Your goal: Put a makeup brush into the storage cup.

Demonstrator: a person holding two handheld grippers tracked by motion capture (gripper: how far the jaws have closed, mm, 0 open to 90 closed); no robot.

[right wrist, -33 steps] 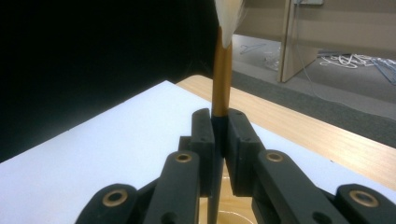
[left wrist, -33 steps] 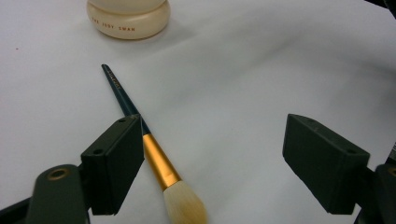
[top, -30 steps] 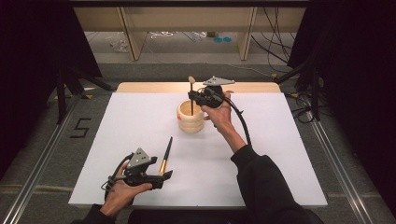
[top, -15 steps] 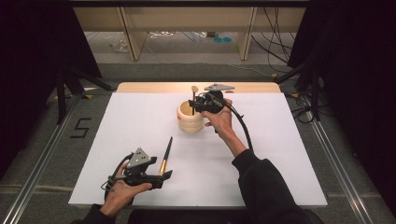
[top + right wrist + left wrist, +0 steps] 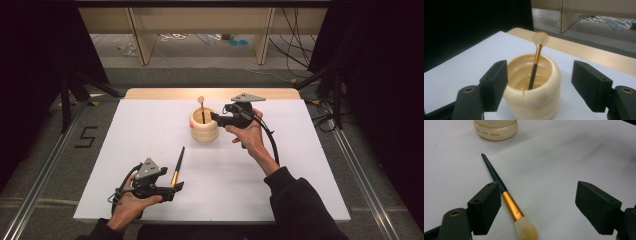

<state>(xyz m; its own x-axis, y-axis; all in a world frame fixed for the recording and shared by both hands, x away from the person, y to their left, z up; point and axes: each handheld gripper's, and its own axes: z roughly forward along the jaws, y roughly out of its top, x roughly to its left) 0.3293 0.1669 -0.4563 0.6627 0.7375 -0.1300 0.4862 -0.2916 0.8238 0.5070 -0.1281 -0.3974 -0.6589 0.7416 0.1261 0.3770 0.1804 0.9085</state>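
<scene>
Since a second ago our right gripper (image 5: 216,118) has let go of the fan brush (image 5: 202,109) and backed off to the right of the holder; its jaws have just been opening and now stand spread with nothing between them. We see that brush standing tilted inside the cream ribbed brush holder (image 5: 204,131), handle down and pale bristles up above the rim. In the right gripper view the holder (image 5: 534,100) sits just beyond the spread jaws, and the fan brush (image 5: 536,65) leans against its far inner wall.

Our left gripper (image 5: 172,189) rests at the near left of the white table (image 5: 300,165), jaws spread and released. Beside it lies a second makeup brush (image 5: 176,167) flat on the table, dark handle pointing far, gold ferrule and fluffy head near. In the left gripper view that brush (image 5: 506,198) lies between the jaws, close to the left one; we cannot tell if it touches
</scene>
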